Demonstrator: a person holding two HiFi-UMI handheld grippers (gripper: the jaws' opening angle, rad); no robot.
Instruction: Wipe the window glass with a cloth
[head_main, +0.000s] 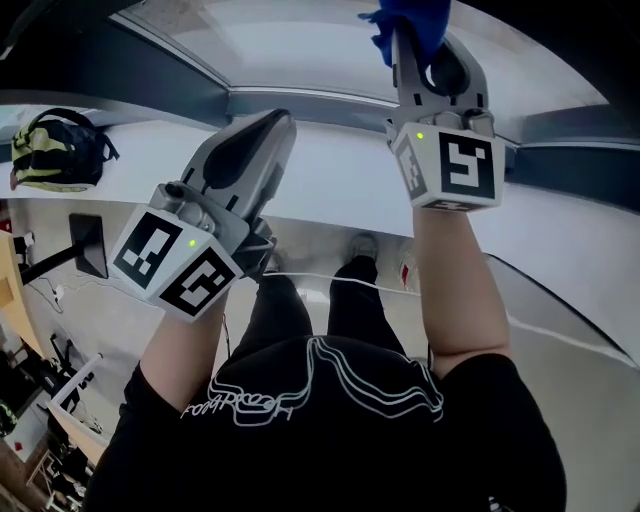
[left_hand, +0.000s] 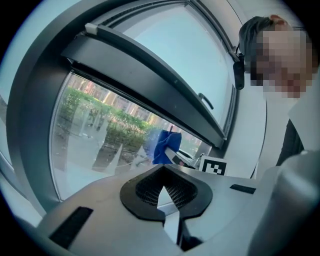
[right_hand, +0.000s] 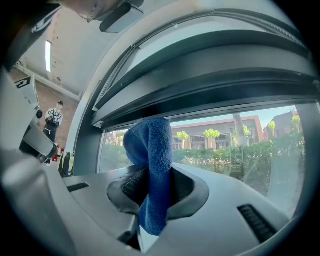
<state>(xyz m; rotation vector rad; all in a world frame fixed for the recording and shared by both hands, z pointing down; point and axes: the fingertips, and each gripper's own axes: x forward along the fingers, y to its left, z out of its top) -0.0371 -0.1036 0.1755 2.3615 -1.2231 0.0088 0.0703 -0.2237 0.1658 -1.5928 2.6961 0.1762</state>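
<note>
The right gripper (right_hand: 152, 192) had its fingers pinching a blue cloth (right_hand: 150, 145), held up near the window glass (right_hand: 240, 150); contact could not be made out. The left gripper (left_hand: 162, 192) hung lower, over the sill (head_main: 330, 160), fingers pressed together on nothing. Only a narrow fold sat in the pinch, so a hard drag across the pane would likely pull the cloth free, or let bare fingers scrape the glass. A bag (head_main: 55, 150) lay far along the sill, its contents hidden.
</note>
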